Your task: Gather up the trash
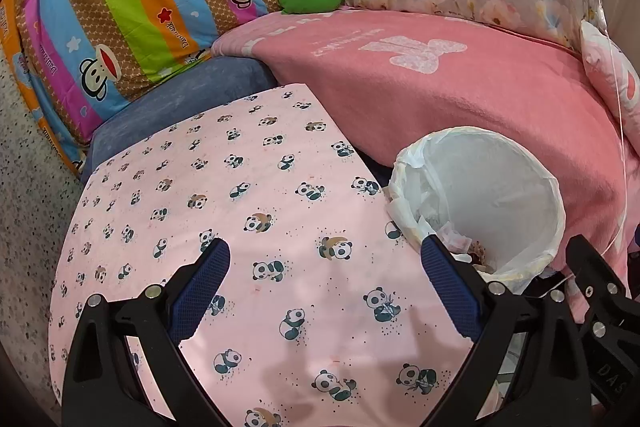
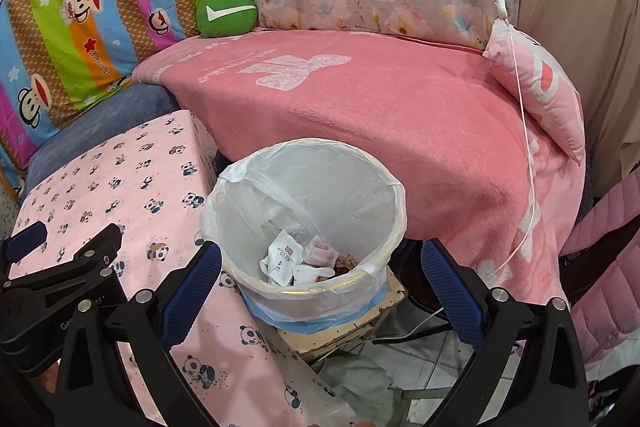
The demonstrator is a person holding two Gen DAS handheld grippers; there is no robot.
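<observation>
Right wrist view shows my right tongs (image 2: pixel 320 275) wide open and empty just over the round white-lined trash bin (image 2: pixel 372 163) with white wrappers (image 2: pixel 284 259) inside, nearer than my open, empty left tongs (image 1: pixel 324 279) above the panda-cloth counter (image 1: pixel 240 187).

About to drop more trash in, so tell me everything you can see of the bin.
The bin is a round, upright pail lined with a thin white plastic bag folded over its rim. It is open, with crumpled white wrappers and brownish scraps at the bottom. It stands on a worn beige box beside the panda cloth, in front of the pink blanket.
</observation>
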